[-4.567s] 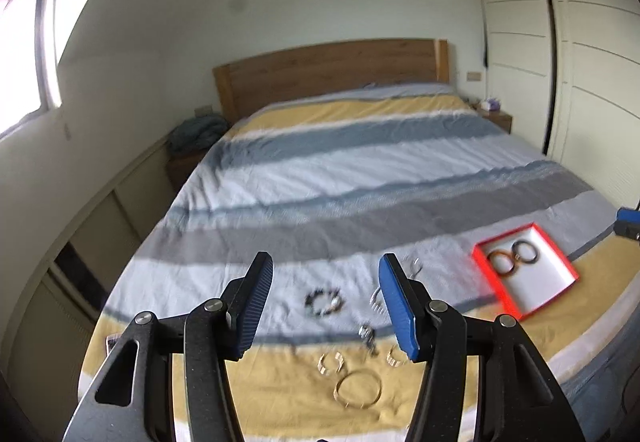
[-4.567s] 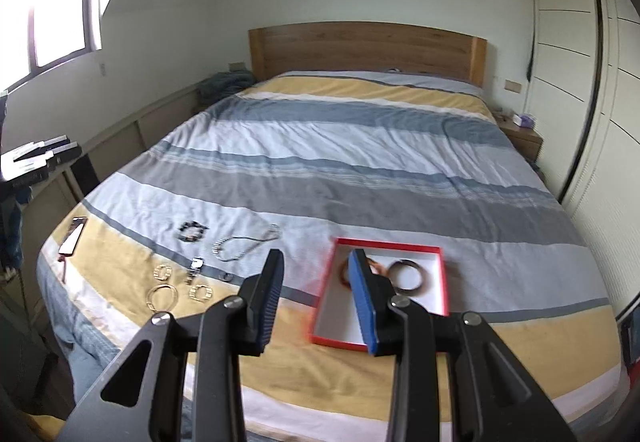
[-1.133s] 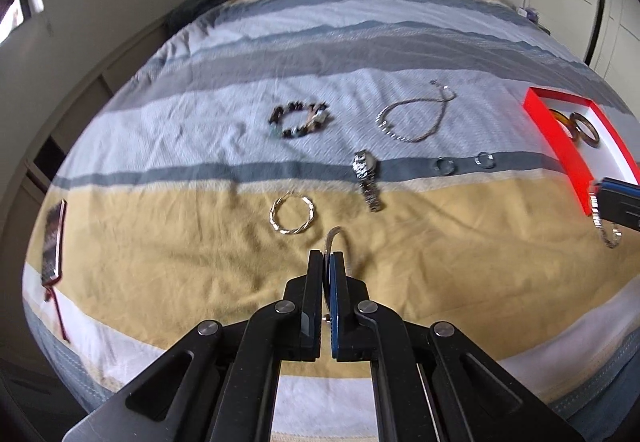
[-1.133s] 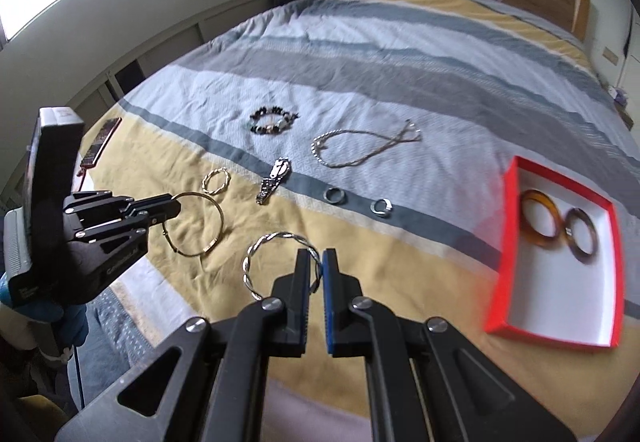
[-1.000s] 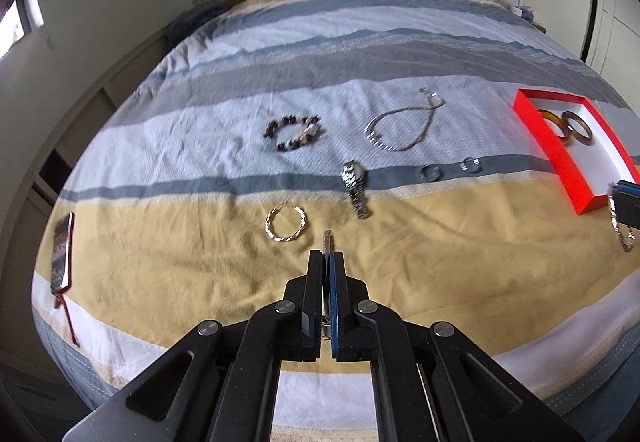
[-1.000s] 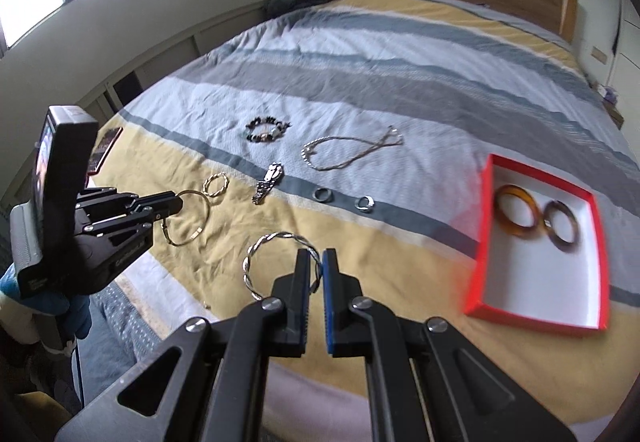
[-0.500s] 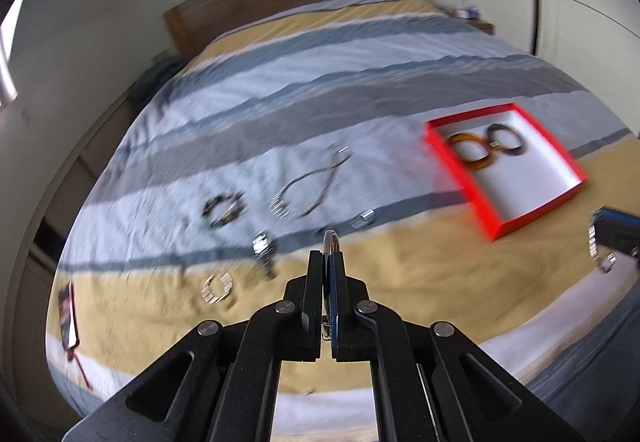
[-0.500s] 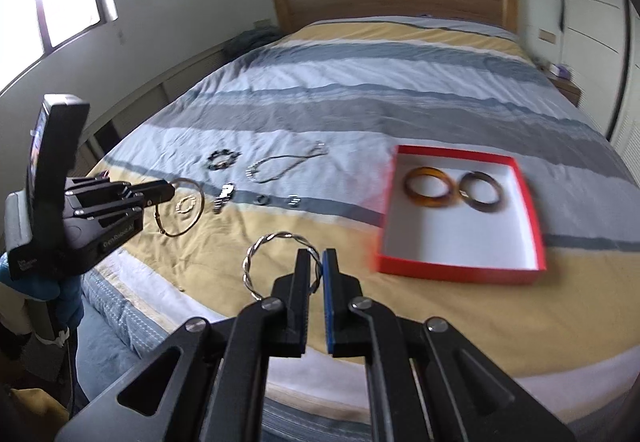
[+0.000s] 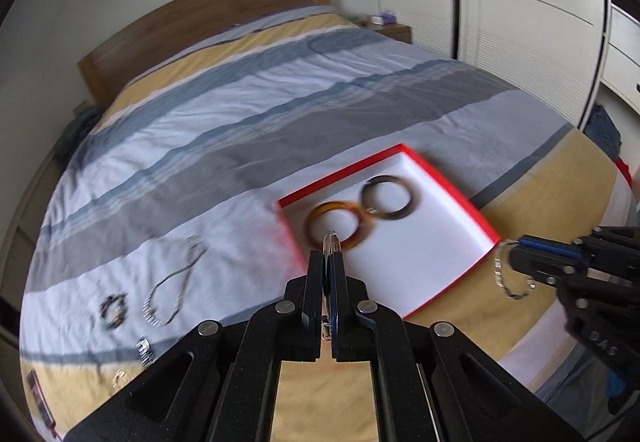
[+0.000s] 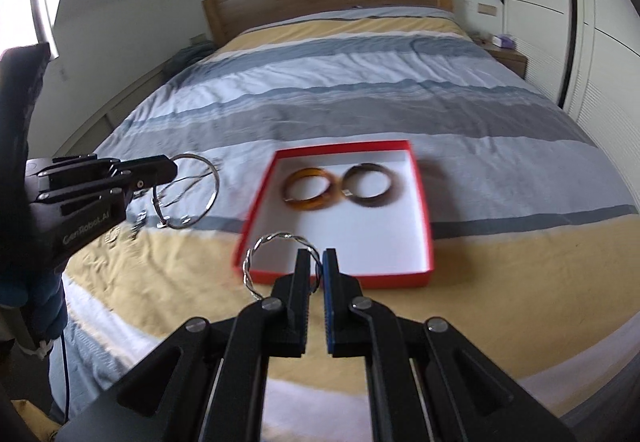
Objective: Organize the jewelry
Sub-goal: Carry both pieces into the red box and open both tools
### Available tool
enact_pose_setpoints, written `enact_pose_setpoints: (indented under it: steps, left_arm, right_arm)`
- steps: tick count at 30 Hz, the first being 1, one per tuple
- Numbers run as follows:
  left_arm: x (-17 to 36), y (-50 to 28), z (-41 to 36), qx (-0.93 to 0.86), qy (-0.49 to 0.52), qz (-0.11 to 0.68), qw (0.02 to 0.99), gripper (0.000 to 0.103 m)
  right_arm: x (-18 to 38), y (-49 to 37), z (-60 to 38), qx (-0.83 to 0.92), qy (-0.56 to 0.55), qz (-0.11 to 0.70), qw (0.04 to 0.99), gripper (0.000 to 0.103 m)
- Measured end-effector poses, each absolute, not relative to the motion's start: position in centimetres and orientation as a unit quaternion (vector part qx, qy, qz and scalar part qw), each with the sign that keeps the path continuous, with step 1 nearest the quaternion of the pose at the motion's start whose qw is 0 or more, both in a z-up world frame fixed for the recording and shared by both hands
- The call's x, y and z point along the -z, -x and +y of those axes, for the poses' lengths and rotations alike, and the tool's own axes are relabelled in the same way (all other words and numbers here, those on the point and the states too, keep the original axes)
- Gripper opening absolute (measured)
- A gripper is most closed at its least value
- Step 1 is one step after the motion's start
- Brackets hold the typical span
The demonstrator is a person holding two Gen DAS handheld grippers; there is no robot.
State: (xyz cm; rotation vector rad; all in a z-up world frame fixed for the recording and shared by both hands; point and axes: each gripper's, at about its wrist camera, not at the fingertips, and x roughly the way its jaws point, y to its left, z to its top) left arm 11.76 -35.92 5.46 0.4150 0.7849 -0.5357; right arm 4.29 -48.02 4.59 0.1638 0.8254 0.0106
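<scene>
Both our grippers are carrying bangles right now. Our left gripper (image 9: 329, 262) is clamped tight on a thin hoop (image 10: 202, 194), which sticks up edge-on between the pads in the left wrist view and shows as a full ring in the right one. Our right gripper (image 10: 316, 266) is pinched on a twisted bangle (image 10: 272, 258), held up over the near edge of the box (image 10: 424, 202).

The box is red with a white inside, sitting on the striped bedspread (image 10: 360, 98). Two bangles lie in its far half, side by side and just about touching: an amber one (image 10: 308, 189) and a darker brown one (image 10: 370, 186).

Off to the left on the bedspread there's a chain (image 9: 172, 290), a bead bracelet (image 9: 113, 309), a watch (image 9: 145, 351) and a small ring (image 9: 120, 378), all pretty blurry.
</scene>
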Motion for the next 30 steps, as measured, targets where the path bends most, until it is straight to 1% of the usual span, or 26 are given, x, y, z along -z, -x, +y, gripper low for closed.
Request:
enact_pose_setpoints:
  steps: [6, 13, 21, 26, 30]
  left_arm:
    - [-2.8, -13.9, -40.3, 0.278, -0.209, 0.397, 0.849, 0.003]
    - [-0.7, -15.7, -42.2, 0.297, -0.182, 0.424, 0.836, 0.003]
    - [2.9, -17.3, -41.1, 0.272, -0.174, 0.459, 0.828, 0.003]
    - [3.1, -18.2, -40.3, 0.262, -0.173, 0.459, 0.831, 0.003]
    - [4.0, -19.1, -39.3, 0.249, -0.164, 0.474, 0.828, 0.004]
  right_arm:
    - [-2.5, -7.6, -51.0, 0.008, -0.085, 0.415, 0.906, 0.005]
    - [0.5, -10.7, -52.7, 0.009, -0.084, 0.435, 0.896, 0.006]
    - [2.7, -12.0, -52.9, 0.005, -0.074, 0.456, 0.887, 0.005]
    - [3.8, -12.4, -52.6, 0.001, -0.068, 0.47, 0.88, 0.005]
    - [4.3, -12.8, -52.5, 0.0, -0.062, 0.479, 0.876, 0.005]
